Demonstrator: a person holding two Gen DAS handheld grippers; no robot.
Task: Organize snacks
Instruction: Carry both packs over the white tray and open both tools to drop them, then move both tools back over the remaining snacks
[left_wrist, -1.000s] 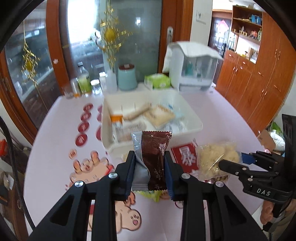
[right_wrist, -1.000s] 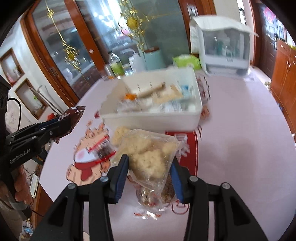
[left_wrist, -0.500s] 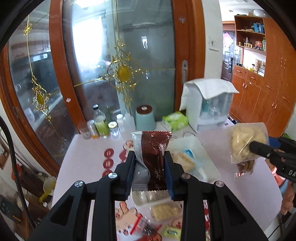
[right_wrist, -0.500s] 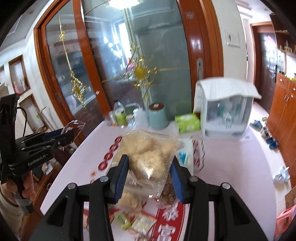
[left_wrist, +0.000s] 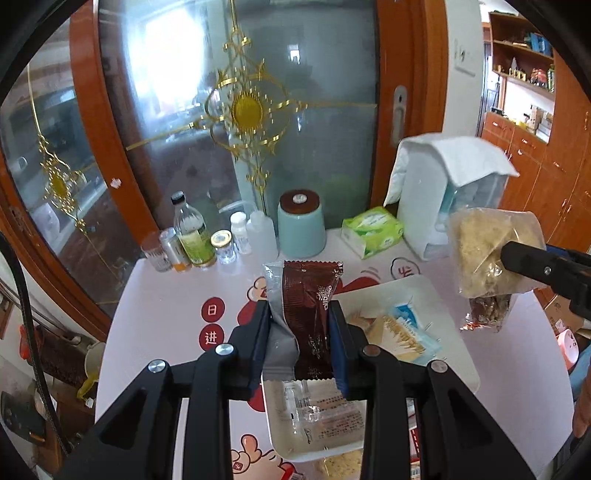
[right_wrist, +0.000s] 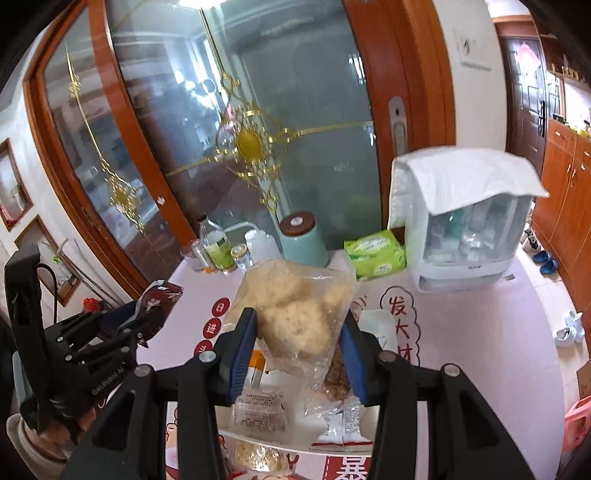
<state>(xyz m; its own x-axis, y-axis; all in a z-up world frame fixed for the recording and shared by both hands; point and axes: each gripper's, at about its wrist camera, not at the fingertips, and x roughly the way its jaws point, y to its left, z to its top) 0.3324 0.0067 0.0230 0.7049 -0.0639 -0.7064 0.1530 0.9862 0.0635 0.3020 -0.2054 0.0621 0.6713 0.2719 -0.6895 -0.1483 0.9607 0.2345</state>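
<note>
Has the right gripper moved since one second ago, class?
Yes. The right gripper rose with its clear snack bag, from tabletop level to above the white tray.

home: table (left_wrist: 166, 295), cabinets (left_wrist: 535, 155)

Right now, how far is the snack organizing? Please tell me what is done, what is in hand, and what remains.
Partly done. The white bin already holds several packets, such as the clear wrapped snack. In hand: the left tool grips a brown packet, and the right tool grips a clear bag of pale puffed snacks, both lifted above the bin. Left: at least one pale snack lies on the table near the bin's front edge.
</note>
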